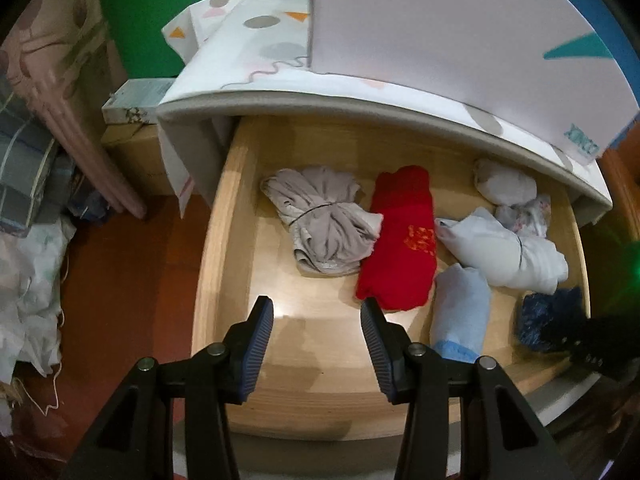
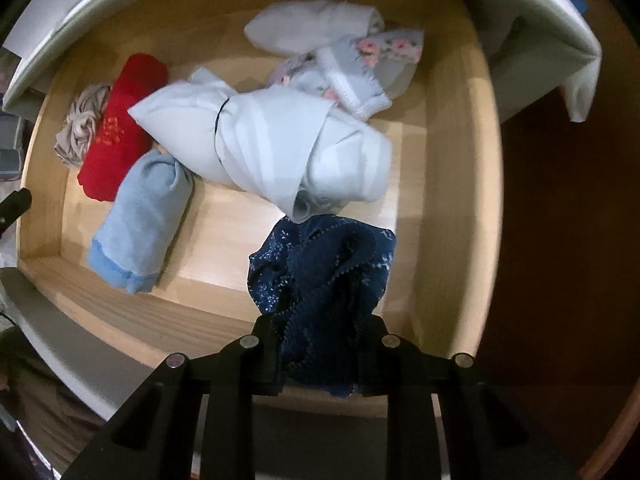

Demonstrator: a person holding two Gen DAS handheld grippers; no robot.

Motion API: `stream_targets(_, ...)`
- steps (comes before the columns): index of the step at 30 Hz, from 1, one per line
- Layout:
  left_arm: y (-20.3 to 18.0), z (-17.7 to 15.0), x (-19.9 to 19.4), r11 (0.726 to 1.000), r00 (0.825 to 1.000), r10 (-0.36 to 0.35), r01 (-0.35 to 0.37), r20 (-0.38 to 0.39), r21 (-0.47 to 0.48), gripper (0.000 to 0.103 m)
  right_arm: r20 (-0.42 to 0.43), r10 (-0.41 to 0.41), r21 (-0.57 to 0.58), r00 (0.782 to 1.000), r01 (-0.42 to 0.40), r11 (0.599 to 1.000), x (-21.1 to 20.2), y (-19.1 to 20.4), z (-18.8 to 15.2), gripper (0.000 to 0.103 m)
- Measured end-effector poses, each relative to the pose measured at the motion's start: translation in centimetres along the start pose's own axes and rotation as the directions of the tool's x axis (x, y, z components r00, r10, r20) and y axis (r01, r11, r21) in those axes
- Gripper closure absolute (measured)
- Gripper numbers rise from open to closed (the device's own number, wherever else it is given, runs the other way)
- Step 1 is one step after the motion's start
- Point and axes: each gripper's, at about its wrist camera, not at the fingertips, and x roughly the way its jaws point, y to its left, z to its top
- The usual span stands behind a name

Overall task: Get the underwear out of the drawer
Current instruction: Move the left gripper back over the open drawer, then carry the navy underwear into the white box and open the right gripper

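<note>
The wooden drawer (image 1: 224,208) stands pulled out, with rolled underwear inside. My left gripper (image 1: 317,312) hangs open over the bare drawer floor, just in front of a beige bundle (image 1: 324,220) and a red roll (image 1: 400,236). My right gripper (image 2: 322,340) is shut on dark blue patterned underwear (image 2: 324,272), which bunches up between its fingers near the drawer's front right corner. The same blue piece (image 1: 548,320) shows at the right edge of the left wrist view. A light blue roll (image 2: 144,220), a pale tied bundle (image 2: 272,148) and a flowered piece (image 2: 360,68) lie behind it.
A patterned white cloth (image 1: 256,52) covers the cabinet top above the drawer (image 2: 460,200). To the left on the reddish floor (image 1: 120,272) are a cardboard box (image 1: 132,148), stacked fabric and a crumpled white bag (image 1: 32,288). A white board (image 1: 440,20) leans on top.
</note>
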Motion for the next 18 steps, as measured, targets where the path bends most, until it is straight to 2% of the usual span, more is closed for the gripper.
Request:
stream_targets(4,-0.4,-0.1,-0.4,0.999,0.999,0.031,-0.031,0.033,0.02,0.057,0.031,0.01,0.019,0.999,-0.011,1.0,-2.1,-0.7,-0.3,0.081)
stream_targets(11,0.5,0.0,-0.5,1.0,1.0,0.001,-0.001,0.024,-0.02,0.057,0.096,0.009,0.006,0.995,-0.01,1.0,-6.9,-0.3,-0.2,0.081)
stream_targets(18,0.8,0.0,-0.6,0.999,1.0,-0.007,0.009,0.03,-0.037,0.057,0.168,0.037,-0.004,0.985,-0.037,0.999,-12.6,-0.1,1.4,0.081)
